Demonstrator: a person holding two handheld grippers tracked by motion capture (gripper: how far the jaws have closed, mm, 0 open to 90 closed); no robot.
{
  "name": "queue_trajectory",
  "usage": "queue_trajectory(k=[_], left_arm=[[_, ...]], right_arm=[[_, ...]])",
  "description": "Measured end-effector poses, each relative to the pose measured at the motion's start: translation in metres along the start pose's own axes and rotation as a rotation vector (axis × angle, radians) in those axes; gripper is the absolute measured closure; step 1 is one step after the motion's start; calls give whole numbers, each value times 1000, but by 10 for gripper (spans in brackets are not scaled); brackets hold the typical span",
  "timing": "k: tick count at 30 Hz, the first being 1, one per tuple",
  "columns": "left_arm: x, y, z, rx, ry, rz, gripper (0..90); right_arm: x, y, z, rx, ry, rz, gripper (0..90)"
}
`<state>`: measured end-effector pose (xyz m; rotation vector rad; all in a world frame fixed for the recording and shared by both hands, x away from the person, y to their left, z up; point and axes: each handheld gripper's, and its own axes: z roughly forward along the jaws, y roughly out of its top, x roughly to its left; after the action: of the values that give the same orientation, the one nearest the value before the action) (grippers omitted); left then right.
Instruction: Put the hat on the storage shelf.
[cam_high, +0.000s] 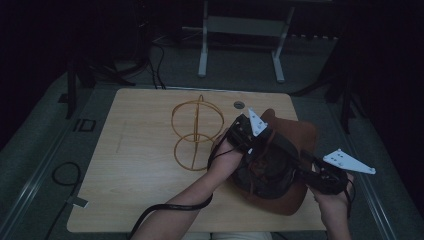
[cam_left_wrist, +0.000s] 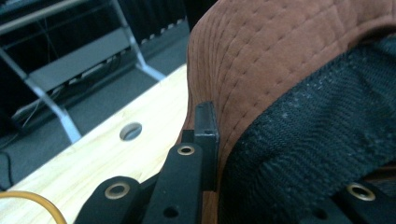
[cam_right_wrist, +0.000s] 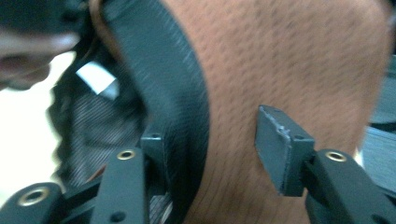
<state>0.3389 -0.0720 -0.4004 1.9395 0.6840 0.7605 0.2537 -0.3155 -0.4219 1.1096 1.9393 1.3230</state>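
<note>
A brown hat (cam_high: 292, 137) lies upside down on the right side of the desk (cam_high: 145, 125), so its dark inside faces up. Both grippers are at it, one on each side, probably to lift it or turn it over.

The left gripper (cam_high: 245, 137) is at the hat's far left edge. Its fingers (cam_left_wrist: 206, 126) are closed tight on the brim, with the brown cloth pinched between them. That grip looks like it is there to keep the hat from sliding.

The right gripper (cam_high: 305, 172) is at the near right edge. Its fingers (cam_right_wrist: 280, 144) stand partly apart, one on each side of the hat's wall and black band. The right pad is clear of the cloth, so this gripper is not squeezing the hat.

A gold wire stand (cam_high: 192, 132) sits on the desk just left of the hat. It may be where the hat goes.

The high view shows the whole desk, both arms and the stand. The left gripper view shows the stitching on the brim, the pinch up close, and a round hole (cam_left_wrist: 130, 131) in the desk. The right gripper view, a bit blurred, shows the gap at the right pad and a white tag (cam_right_wrist: 95, 77) inside the hat.
</note>
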Motion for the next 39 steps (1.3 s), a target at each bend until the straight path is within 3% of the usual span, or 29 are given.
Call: queue_trajectory(k=[2,6,8,13,15,17,18,20,21,22,23,25,26,27,28,29,32,33,34,39], left_arm=[[1,0,-6,-34,-2,-1,865],[4,-2,-15,-64,-23,-8,864],[6,-3,-21,-80,-34,-40,865],[10,-5,-29,-113,-36,-72,864],[12,-6,-32,-135,-52,-68,864],[13,-7,-33,-149,-65,-67,863],[15,-9,-35,-172,-106,-57,863],[16,-9,-36,-165,-125,-61,862],[21,-12,-39,-178,-180,-75,862],[22,-13,-41,-183,-183,-71,862],[24,-14,-43,-204,-214,-75,862],[25,-15,-45,-216,-239,-79,862],[28,-18,-49,-270,-307,-75,862],[28,-18,-49,-270,-307,-75,862],[28,-19,-51,-294,-337,-64,862],[29,-21,-53,-350,-425,-62,862],[26,-23,-55,-414,-515,-46,861],[26,-23,-55,-414,-515,-46,861],[23,-23,-55,-449,-557,-43,862],[17,-24,-60,-513,-558,-11,861]], right_arm=[[-3,-2,-8,-14,38,20,486],[-11,1,-29,-36,103,14,471],[-14,4,-39,-62,134,16,471],[-19,12,-60,-95,174,-4,479],[-24,12,-69,-111,149,-5,481],[-33,12,-74,-111,89,-2,486],[-38,11,-75,-109,71,7,489],[-47,9,-73,-88,20,15,491],[-51,7,-70,-66,-9,12,491],[-53,6,-67,-55,-32,11,491],[-56,5,-64,-41,-50,10,491],[-60,3,-56,-28,-39,23,490],[-62,2,-51,-20,-32,28,490],[-62,2,-51,-20,-32,28,490],[-62,2,-49,-16,-17,33,490],[-60,3,-41,-13,39,44,484],[-49,5,-30,-9,118,30,472],[-44,6,-26,-5,158,23,465],[-37,7,-21,-4,192,14,462],[-7,12,-4,-5,325,-53,424]])
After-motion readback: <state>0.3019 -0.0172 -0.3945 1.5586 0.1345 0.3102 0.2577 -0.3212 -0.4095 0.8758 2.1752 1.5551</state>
